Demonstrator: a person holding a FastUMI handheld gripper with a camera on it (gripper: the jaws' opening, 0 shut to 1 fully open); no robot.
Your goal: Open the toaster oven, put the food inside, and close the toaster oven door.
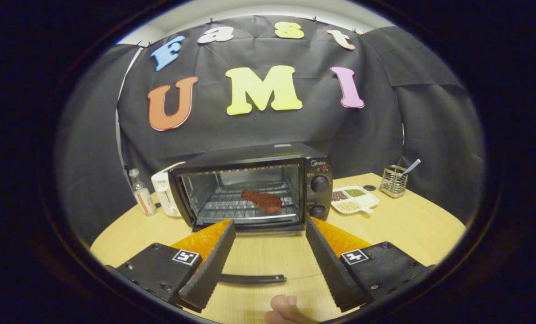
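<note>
Fingertips of a person's hand (286, 308) show nearest the camera, low between the two fingers of the tool (270, 227), which stand wide apart and grip nothing. Between those fingers, on the pale wooden counter (412, 225), lies a thin dark curved bar (252, 279). Just beyond the fingertips stands the black toaster oven (254, 186), its door down and its cavity open. On the wire rack inside rests the reddish-brown slab of food (262, 200). Left of the oven sit a white appliance (164, 193) and a small clear bottle (141, 192); right of it are a white divided dish of grains (354, 200) and a wire mesh holder (393, 181).
</note>
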